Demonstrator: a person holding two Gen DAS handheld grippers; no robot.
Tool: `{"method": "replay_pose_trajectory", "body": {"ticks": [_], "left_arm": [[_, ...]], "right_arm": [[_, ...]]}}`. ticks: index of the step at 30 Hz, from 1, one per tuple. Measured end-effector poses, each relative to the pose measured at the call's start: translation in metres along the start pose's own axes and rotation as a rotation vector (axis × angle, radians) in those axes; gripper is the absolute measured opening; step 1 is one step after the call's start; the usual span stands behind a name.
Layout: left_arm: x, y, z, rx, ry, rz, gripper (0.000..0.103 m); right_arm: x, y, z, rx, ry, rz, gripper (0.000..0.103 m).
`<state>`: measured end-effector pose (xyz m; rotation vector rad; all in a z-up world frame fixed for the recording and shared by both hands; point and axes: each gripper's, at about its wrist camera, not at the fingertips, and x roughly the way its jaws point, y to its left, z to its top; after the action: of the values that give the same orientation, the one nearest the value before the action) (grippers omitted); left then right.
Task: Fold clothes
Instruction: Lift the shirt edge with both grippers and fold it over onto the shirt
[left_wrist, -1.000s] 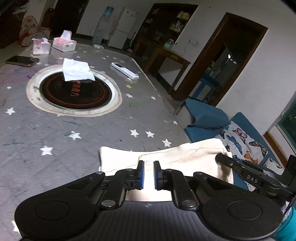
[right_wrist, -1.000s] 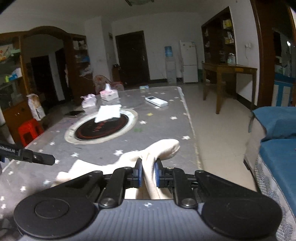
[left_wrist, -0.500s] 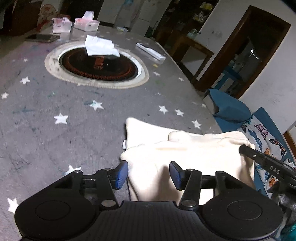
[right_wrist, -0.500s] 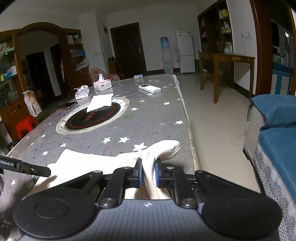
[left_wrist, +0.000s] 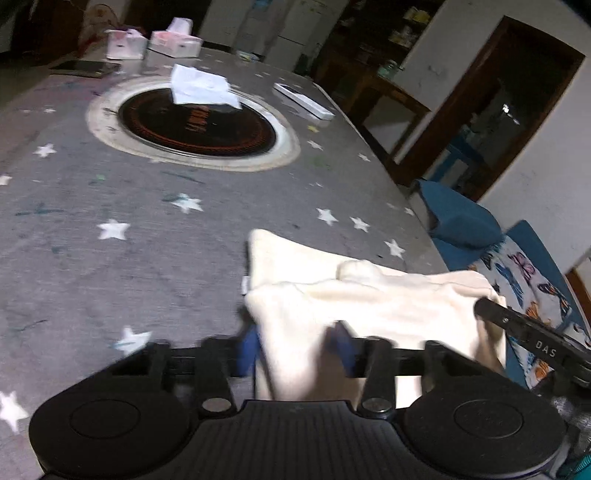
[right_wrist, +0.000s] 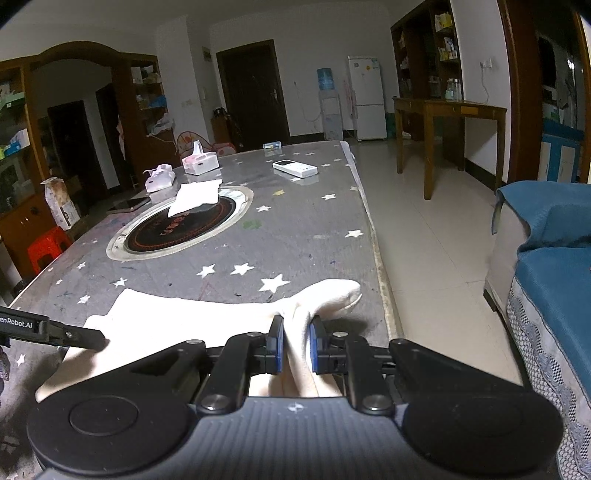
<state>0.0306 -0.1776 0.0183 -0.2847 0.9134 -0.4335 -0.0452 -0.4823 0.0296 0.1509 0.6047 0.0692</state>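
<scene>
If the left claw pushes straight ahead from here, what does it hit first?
The cream garment itself: the open left claw already has that cloth between its fingers, bunched directly ahead. Beyond it lies bare starred tablecloth.

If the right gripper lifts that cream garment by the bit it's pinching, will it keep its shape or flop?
Probably flop: the cream garment bunches into soft folds where the right gripper pinches it. It looks light, and may slide easily on the smooth table.

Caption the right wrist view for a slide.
Right gripper pinches a fold of the cream garment at the star-patterned table's near edge.
</scene>
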Motion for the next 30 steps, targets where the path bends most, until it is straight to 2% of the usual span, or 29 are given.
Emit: {"method": "replay_pose_trajectory", "body": {"ticks": [3,8,12,17,23,27,30], "left_arm": [[0.0,-0.003,0.004,0.001,-0.014,-0.02,0.017],[-0.021,-0.023,0.022,0.066,-0.1,-0.057,0.016],[-0.027,-0.034,0.04,0.079,-0.133,-0.079,0.016],[-0.014,-0.037,0.044,0.076,-0.109,-0.076,0.016],[0.014,-0.023,0.04,0.044,-0.049,-0.042,0.016],[0.018,-0.017,0.037,0.057,-0.036,-0.002,0.023],[0.015,-0.013,0.037,0.061,-0.043,0.022,0.025]], "right_arm": [[-0.003,0.001,0.001,-0.007,-0.013,-0.001,0.012],[-0.014,0.004,0.013,-0.03,-0.053,-0.004,0.012],[-0.016,0.004,0.026,-0.037,-0.082,-0.013,0.012],[-0.007,-0.002,0.036,-0.036,-0.079,-0.042,0.012],[0.019,-0.009,0.033,-0.033,-0.024,-0.07,0.012],[0.037,-0.015,0.027,-0.028,0.033,-0.084,0.016],[0.031,-0.013,0.025,-0.036,0.013,-0.101,0.02]]}}
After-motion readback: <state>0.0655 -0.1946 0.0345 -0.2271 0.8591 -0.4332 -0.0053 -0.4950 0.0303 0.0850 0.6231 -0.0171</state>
